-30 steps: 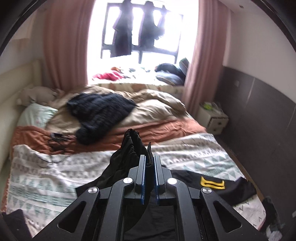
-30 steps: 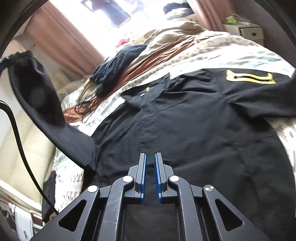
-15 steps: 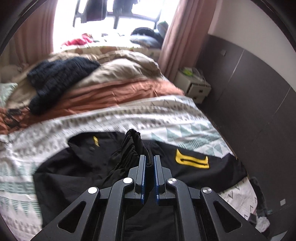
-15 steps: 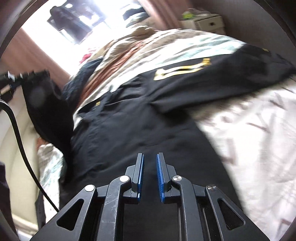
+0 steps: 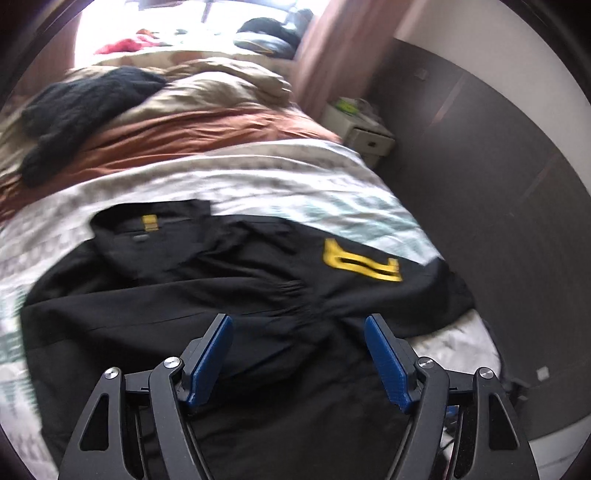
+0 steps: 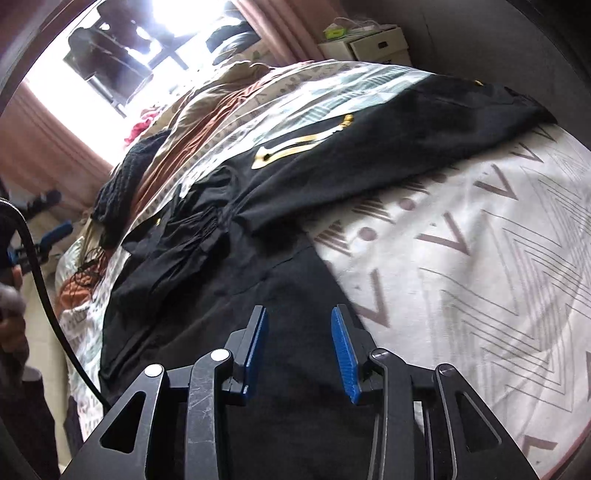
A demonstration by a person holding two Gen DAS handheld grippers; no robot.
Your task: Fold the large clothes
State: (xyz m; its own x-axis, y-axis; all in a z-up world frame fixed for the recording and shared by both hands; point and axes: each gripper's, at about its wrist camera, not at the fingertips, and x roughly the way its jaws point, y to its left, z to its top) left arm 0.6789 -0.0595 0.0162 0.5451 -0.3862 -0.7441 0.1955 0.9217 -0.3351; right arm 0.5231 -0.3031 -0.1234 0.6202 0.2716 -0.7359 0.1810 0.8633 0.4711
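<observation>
Bed with patterned white coverlet (image 6: pixel 480 236); rust-orange blanket (image 5: pixel 177 136) and beige duvet (image 5: pixel 221 85) bunched farther up. Dark knitted garment (image 5: pixel 81 107) lying across both. White nightstand (image 5: pixel 364 134) beside the bed, against pink curtain (image 5: pixel 328 55). Bright window (image 6: pixel 155 40) with dark clothes hanging.

- Left wrist view looks from above the near bed (image 5: pixel 280 177) end, forward and down toward the far window (image 5: pixel 166 18).
- Right wrist view sits lower and nearer, tilted.
- Both share the black jacket (image 5: pixel 221 280) (image 6: pixel 295 206) and nightstand (image 5: pixel 365 136) (image 6: pixel 373 44).
</observation>
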